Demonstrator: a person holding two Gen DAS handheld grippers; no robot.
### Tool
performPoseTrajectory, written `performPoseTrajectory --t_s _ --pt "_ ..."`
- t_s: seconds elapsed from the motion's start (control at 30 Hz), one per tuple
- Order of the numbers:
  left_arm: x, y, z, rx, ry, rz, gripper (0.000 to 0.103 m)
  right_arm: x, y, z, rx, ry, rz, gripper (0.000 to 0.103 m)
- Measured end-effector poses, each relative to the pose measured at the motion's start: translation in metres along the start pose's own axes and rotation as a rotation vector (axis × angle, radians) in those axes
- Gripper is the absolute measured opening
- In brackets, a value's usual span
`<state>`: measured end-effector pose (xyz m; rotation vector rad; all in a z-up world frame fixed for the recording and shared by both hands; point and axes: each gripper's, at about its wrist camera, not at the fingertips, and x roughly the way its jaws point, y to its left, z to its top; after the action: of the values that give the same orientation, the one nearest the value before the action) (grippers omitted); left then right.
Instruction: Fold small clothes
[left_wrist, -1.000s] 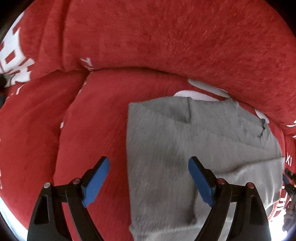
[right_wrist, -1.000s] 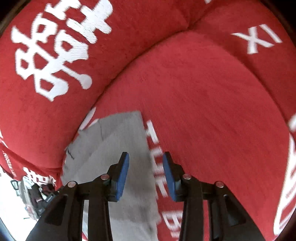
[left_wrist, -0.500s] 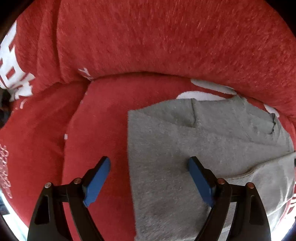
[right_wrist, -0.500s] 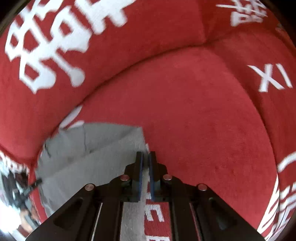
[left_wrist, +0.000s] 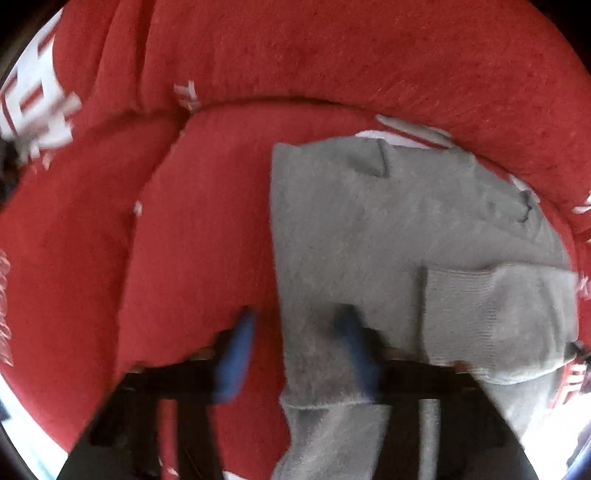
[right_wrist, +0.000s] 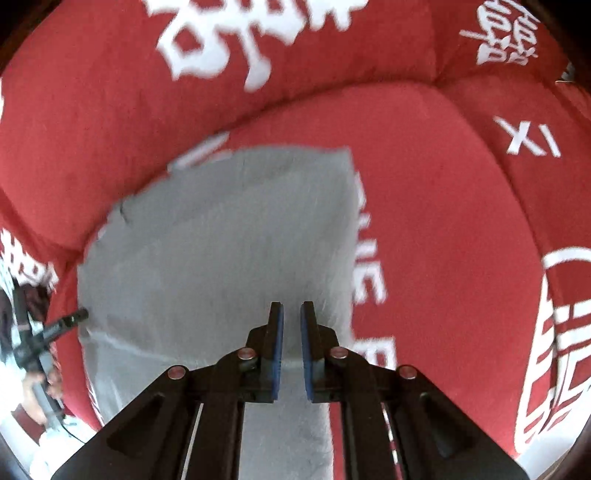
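Observation:
A small grey knit garment (left_wrist: 369, 236) lies spread on a red cushioned seat (left_wrist: 199, 236). A ribbed cuff (left_wrist: 458, 317) is folded over its near right part. My left gripper (left_wrist: 295, 332) is blurred, partly open, and straddles the garment's left edge, one blue finger on the red fabric, the other over the grey. In the right wrist view the garment (right_wrist: 221, 236) fills the middle. My right gripper (right_wrist: 291, 314) is over its right part with the jaws a narrow gap apart, nothing between them.
The red seat has white characters and letters (right_wrist: 369, 266) printed on it. A padded backrest (left_wrist: 332, 55) rises behind the garment. The left gripper and the hand holding it show at the left edge of the right wrist view (right_wrist: 40, 343).
My left jaws have narrowed from wide open and moved onto the garment's left edge. My right gripper closed, then opened slightly, and moved left over the garment. A cuff now lies folded over.

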<state>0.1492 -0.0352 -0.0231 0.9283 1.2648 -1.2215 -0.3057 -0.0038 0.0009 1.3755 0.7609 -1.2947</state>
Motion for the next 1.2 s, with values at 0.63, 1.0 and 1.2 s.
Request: performPoseTrajectory --t_s 0.63,1.0,1.2 --pt "-0.049 0.000 -0.047 0.027 0.022 0.136 0.015 -0.007 0.017 -0.038 -0.022 0.043 -0.051 0.011" --pt "-0.057 -0.077 -0.082 0.114 0.034 0.083 0.102 -0.016 0.041 -0.073 0.018 0.103 0.064 0.037" --pt "-0.052 -0.105 -0.087 0.175 0.046 0.106 0.102 -0.015 0.040 -0.079 0.038 0.134 0.125 0.043"
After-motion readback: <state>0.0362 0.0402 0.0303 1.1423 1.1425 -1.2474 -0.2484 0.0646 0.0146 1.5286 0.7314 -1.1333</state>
